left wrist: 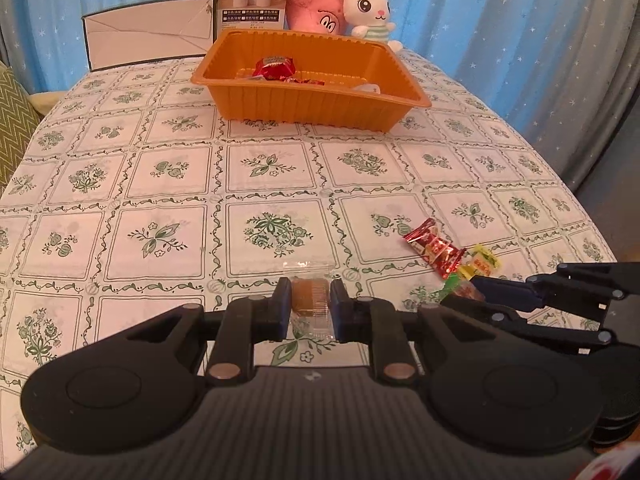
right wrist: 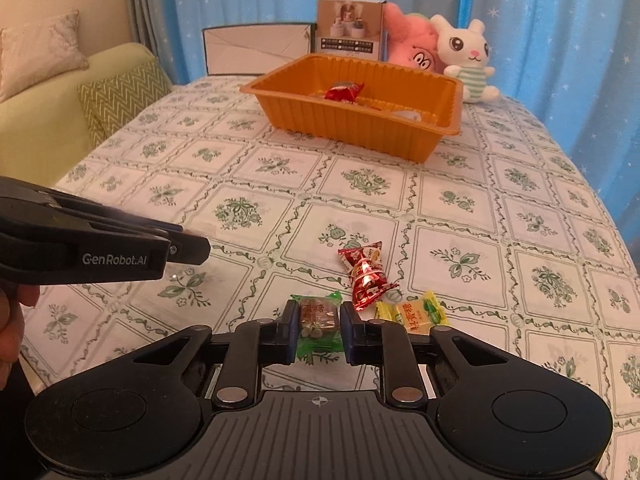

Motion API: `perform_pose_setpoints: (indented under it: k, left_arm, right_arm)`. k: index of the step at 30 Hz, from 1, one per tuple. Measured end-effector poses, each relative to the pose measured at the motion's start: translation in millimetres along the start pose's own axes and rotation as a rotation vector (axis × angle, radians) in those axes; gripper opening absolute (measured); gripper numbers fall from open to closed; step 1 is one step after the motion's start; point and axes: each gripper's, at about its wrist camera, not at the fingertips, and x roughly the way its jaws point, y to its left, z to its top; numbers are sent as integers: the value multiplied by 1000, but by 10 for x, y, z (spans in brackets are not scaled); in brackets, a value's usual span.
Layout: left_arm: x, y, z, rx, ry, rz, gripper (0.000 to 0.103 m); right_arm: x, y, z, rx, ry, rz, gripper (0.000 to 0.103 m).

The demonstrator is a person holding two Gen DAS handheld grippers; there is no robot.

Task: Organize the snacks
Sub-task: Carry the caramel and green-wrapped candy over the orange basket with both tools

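Snacks light, crinkly, slippery: pinch mid-body. Left gripper jaws clamp clear-wrapped cake; right gripper jaws grip green-wrapped snack near surface, orange tray well beyond.

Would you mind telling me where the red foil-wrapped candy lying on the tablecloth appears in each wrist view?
Left wrist view: the red foil-wrapped candy lies at lower right, just beyond the right gripper.
Right wrist view: the candy lies near the centre, just beyond the right gripper.
Shared landmark: the orange plastic tray at the table's far end.
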Motion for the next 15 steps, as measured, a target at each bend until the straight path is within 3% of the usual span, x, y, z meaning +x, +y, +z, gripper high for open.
perform_pose_setpoints:
  k: [15]
  left_arm:
    - [-434,-118,34,15,-52,3,18]
  right_arm:
    - [-454,-75,143,72,-82,-34,22]
